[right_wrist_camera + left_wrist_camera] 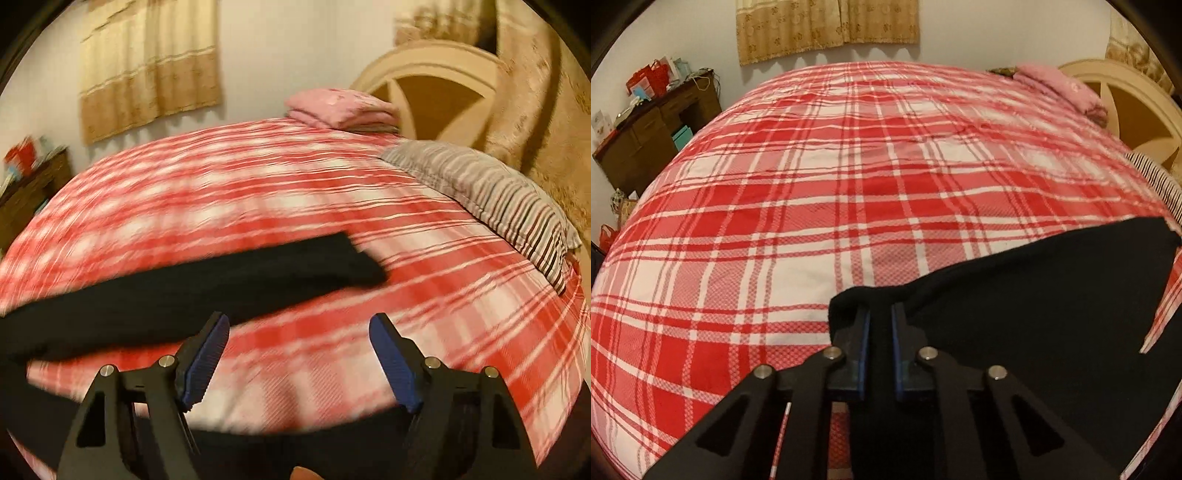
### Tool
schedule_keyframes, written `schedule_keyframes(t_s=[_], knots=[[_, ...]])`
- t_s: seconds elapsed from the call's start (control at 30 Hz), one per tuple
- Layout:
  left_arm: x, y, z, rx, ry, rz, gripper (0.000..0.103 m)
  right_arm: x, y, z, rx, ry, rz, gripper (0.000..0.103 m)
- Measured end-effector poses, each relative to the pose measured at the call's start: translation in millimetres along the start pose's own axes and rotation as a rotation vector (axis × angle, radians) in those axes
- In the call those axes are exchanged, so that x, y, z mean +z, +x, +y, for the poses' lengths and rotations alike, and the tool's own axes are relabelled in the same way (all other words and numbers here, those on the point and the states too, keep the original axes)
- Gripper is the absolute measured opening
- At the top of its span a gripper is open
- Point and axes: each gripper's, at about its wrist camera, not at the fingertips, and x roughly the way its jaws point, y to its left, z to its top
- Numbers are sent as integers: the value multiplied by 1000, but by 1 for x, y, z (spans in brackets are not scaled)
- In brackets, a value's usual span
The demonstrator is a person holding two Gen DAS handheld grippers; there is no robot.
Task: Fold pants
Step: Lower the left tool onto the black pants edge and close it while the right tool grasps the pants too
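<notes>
The black pants (1052,295) lie on a bed with a red and white plaid cover (849,184). My left gripper (881,314) is shut on a fold of the pants' black cloth, which drapes over the blue pads (865,332) and spreads to the right. In the blurred right wrist view one black pant leg (221,280) stretches across the bed (332,206) from the left toward the middle. My right gripper (299,332) is open and empty, its blue pads (207,354) wide apart just in front of that leg. More black cloth lies under it at the near edge.
A folded pink blanket (340,107) and a striped pillow (491,195) lie at the head of the bed by the cream headboard (436,85). A dark wooden desk (653,129) with red bags stands at the far left wall. Beige curtains (827,26) hang behind.
</notes>
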Motion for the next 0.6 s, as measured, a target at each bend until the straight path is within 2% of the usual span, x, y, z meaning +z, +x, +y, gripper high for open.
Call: schedule_keyframes(t_s=[0.2, 0.37, 0.43, 0.5, 0.53, 0.57, 0.6], knots=[[2, 5, 7, -6, -37, 10, 23, 56, 80, -51, -47, 32, 64, 80], [1, 7, 5, -1, -25, 4, 29, 80, 150, -61, 1, 5, 158, 80], [2, 10, 4, -1, -20, 12, 31, 85, 178, -62, 49, 12, 214, 80], [5, 14, 5, -4, -23, 22, 31, 84, 196, -62, 60, 12, 261, 77], [6, 14, 6, -12, -25, 26, 30, 84, 205, -62, 69, 14, 291, 70], [6, 15, 5, -17, -16, 26, 28, 83, 214, -60, 84, 8, 325, 52], [6, 13, 3, -25, 22, 15, 19, 84, 215, -58, 82, -11, 317, 28]])
